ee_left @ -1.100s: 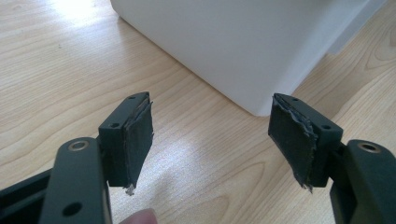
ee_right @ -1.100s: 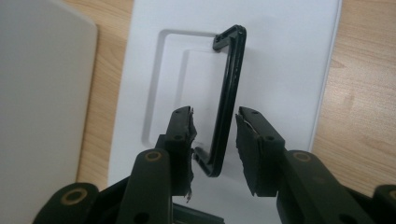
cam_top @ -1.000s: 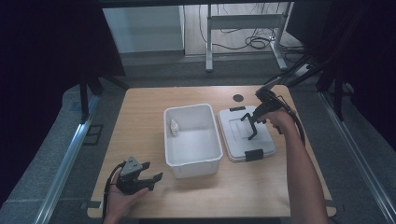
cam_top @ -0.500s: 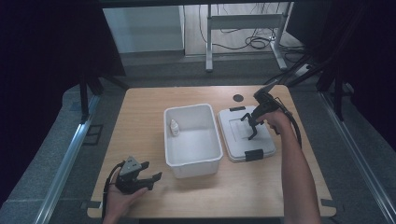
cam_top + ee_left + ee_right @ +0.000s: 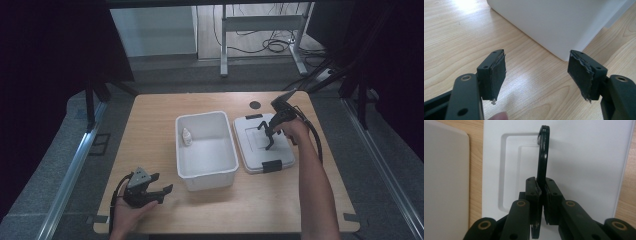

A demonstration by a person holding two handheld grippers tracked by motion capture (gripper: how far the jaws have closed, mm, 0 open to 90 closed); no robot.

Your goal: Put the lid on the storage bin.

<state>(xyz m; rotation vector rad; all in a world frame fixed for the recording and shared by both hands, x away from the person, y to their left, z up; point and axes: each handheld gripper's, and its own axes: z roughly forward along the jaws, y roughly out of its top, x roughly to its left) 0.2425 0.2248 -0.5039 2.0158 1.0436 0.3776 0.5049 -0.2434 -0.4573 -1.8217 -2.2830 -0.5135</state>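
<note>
The lid handle (image 5: 543, 152), a thin black bar, stands upright on the white lid (image 5: 263, 142) at the right side of the table (image 5: 150, 130), and we have it clamped between the fingers (image 5: 533, 192) of our right gripper (image 5: 270, 136). In the right gripper view the two pads press on the lower part of the handle from either side, while its upper part rises past them and curves over at the top above the lid's recessed panel. The lid lies flat on the table, just beside the right wall of the open white bin (image 5: 206, 150); a dark clip (image 5: 271, 166) sits on its near edge and another on its far edge.

Nearest to us, our left gripper (image 5: 152, 188) rests low over the near left part of the table, well apart from the lid. Its fingers (image 5: 496, 72) are spread wide with nothing between them, and in the left gripper view they point toward a lower corner of the bin (image 5: 564, 27), with bare wood between them.

Farther on, inside the bin, a small white bottle (image 5: 186, 136) stands against the left wall. Beyond the lid, near the far edge of the table, lies a small dark disc (image 5: 255, 105).
</note>
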